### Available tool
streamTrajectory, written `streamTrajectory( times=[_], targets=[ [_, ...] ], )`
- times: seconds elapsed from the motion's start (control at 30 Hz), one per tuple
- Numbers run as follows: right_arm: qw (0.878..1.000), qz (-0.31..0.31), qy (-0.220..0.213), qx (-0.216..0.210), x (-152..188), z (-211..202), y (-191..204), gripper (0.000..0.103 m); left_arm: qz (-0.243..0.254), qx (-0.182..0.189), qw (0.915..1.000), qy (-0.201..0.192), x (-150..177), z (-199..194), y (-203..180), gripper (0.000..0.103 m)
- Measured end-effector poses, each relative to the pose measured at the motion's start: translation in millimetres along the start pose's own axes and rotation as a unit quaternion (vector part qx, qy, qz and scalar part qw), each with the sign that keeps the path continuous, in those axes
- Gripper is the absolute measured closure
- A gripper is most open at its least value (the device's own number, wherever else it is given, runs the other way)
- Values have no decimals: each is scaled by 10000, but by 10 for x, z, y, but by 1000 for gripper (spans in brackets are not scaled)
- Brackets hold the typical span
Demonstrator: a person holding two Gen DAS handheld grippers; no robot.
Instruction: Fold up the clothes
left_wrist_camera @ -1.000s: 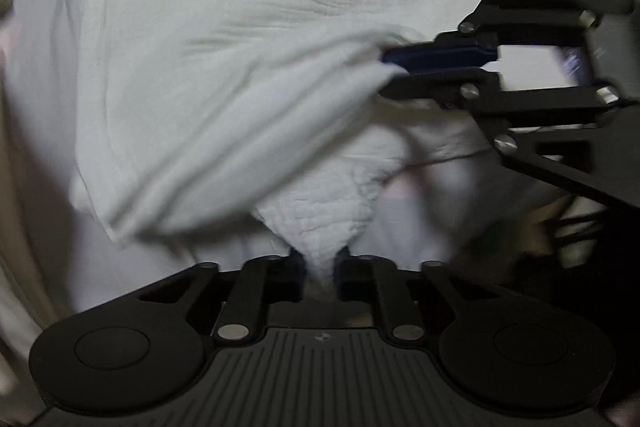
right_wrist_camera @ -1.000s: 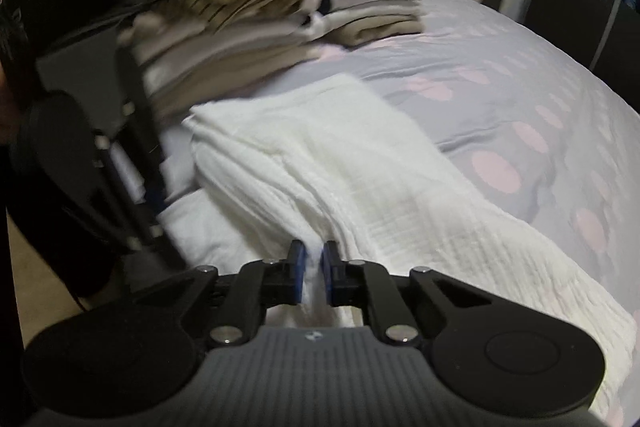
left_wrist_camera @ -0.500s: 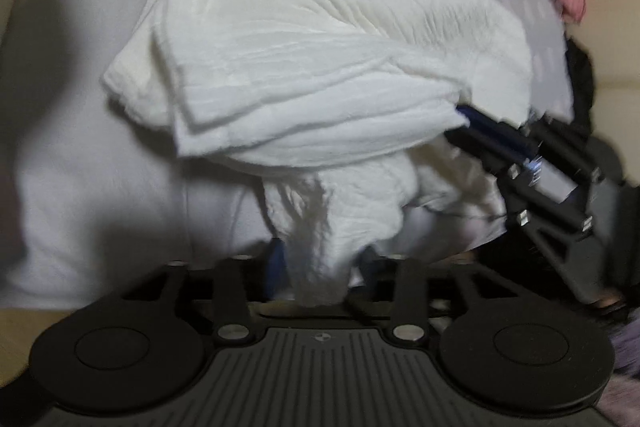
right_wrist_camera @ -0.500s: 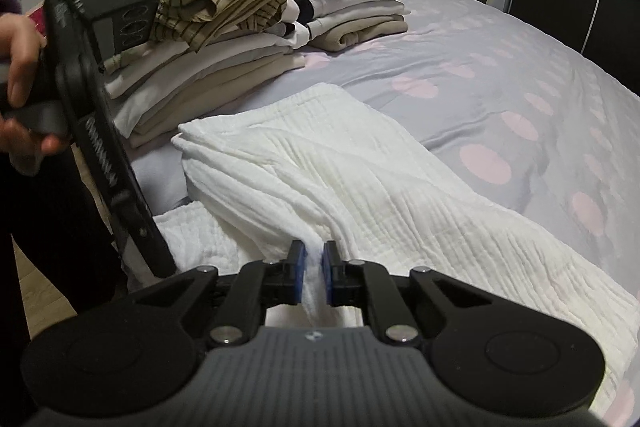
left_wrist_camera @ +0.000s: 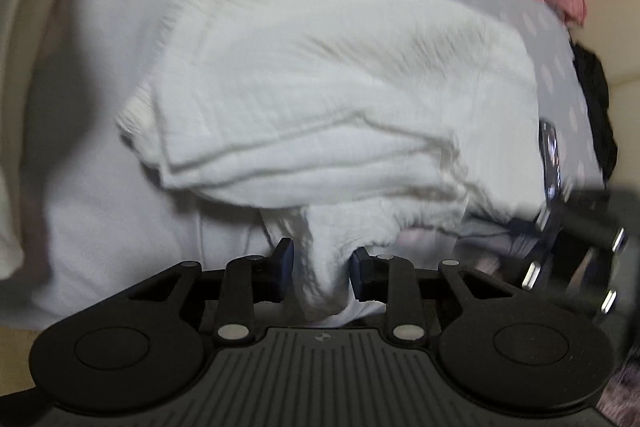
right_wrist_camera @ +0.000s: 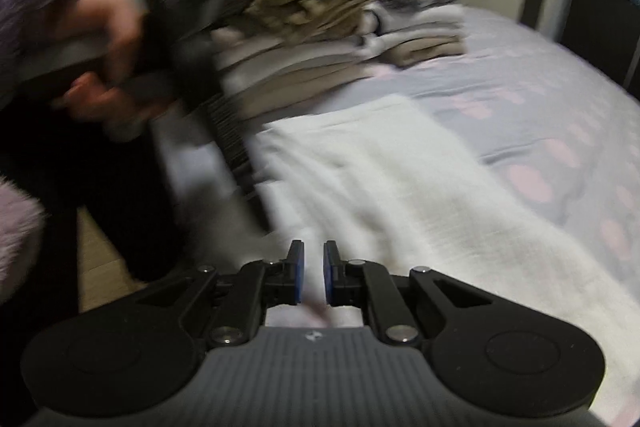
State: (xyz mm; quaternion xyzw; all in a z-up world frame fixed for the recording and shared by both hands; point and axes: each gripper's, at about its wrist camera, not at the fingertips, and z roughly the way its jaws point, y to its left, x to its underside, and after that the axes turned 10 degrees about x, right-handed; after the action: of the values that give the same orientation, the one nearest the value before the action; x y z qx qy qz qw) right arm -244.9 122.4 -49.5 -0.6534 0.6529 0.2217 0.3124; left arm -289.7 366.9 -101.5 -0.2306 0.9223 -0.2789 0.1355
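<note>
White muslin cloth (left_wrist_camera: 332,115) now loose between opened left claw (left_wrist_camera: 322,259), right claw (right_wrist_camera: 312,267) parted, its pinch let go.

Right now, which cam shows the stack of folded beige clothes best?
Right wrist view. The stack of folded beige and white clothes sits at the far end of the lilac pink-dotted bedspread, layers visible though motion-blurred. The left wrist view shows none of it clearly, only the white crinkled cloth.
</note>
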Motion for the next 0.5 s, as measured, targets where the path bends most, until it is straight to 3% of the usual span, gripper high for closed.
streamTrajectory(
  times=[0.1,0.17,0.43,0.5],
  targets=[
    [9997,35,199,-151,32,140,112,91,-46,-148,9997,-168,3,-37,47,78],
    [9995,5,269,-184,30,244,181,91,-58,-223,9995,-202,12,-14,22,85],
    [9983,142,558,49,-46,660,233,88,-24,-207,9994,-281,10,-3,44,89],
    [9977,207,633,98,-45,744,222,77,-12,-257,9993,-269,18,15,46,89]
  ],
)
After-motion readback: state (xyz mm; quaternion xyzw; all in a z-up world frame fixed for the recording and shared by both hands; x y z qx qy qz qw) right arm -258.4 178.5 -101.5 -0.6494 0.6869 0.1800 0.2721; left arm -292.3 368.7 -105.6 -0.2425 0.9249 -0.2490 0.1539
